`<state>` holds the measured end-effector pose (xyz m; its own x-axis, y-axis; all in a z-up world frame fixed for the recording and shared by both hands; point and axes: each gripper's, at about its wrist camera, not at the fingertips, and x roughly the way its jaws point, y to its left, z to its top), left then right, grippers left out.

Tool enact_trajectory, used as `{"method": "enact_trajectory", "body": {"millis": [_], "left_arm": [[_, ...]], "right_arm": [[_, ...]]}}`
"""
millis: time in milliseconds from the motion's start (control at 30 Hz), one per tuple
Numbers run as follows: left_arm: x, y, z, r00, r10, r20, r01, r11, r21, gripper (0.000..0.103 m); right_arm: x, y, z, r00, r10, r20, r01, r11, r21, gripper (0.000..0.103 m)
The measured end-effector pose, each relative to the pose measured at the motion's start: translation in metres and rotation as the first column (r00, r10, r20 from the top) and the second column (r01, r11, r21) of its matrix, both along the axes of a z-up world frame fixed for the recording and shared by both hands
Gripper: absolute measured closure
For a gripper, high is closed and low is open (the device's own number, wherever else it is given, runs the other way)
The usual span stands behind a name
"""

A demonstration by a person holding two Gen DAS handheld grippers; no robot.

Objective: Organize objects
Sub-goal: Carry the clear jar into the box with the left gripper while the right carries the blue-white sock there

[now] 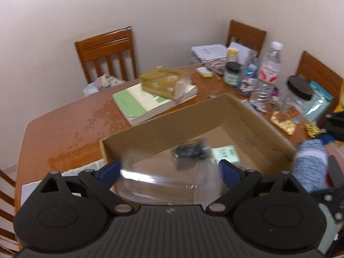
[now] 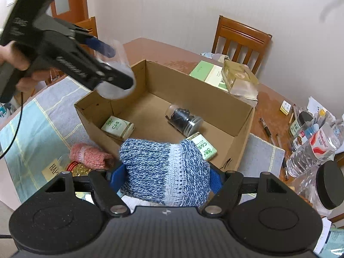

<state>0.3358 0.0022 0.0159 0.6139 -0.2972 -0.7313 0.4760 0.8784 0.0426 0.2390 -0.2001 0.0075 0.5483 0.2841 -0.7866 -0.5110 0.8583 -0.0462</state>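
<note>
Left gripper (image 1: 169,169) jaws wide around clear plastic jar (image 1: 163,178), right gripper (image 2: 165,177) clamped on blue-white knit bundle (image 2: 165,169), both above open cardboard box (image 2: 236,111).

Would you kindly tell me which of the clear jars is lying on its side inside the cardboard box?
The small clear jar with dark contents, lying alone on the box floor; the black-lidded jars stand outside on the table.

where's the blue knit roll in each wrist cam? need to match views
Left wrist: the blue knit roll sits at the right edge, beside the cardboard box's right wall, partly cut off by gripper parts.
Right wrist: bottom centre, clamped between the right gripper pads, in front of the box.
Shared landmark: the open cardboard box with the clear jar of dark stuff lying inside.
</note>
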Motion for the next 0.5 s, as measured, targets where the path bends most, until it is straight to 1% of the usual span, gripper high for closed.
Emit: {"method": "enact_trajectory", "body": {"millis": [67, 200, 367, 500], "left_arm": [[0.006, 0.003, -0.009, 1.0, 0.023, -0.016, -0.023, 1.0, 0.007, 0.007], [0.007, 0.014, -0.019, 0.998, 0.032, -0.061, -0.033, 0.999, -0.016, 0.007], [0.001, 0.023, -0.018, 0.998, 0.029, -0.052, -0.029, 1.0, 0.002, 0.007], [-0.001, 0.034, -0.013, 0.997, 0.057, -0.056, -0.056, 0.998, 0.014, 0.007]], "right_arm": [[0.006, 0.001, -0.003, 1.0, -0.006, -0.009, 0.006, 1.0, -0.003, 0.024], [0.017, 0.003, -0.006, 1.0, -0.011, -0.021, 0.011, 1.0, -0.007, 0.024], [0.031, 0.014, -0.011, 0.999, -0.003, -0.039, 0.002, 1.0, -0.013, 0.024], [0.042, 0.029, -0.013, 0.999, 0.026, -0.044, -0.026, 0.999, -0.021, 0.024]]}}
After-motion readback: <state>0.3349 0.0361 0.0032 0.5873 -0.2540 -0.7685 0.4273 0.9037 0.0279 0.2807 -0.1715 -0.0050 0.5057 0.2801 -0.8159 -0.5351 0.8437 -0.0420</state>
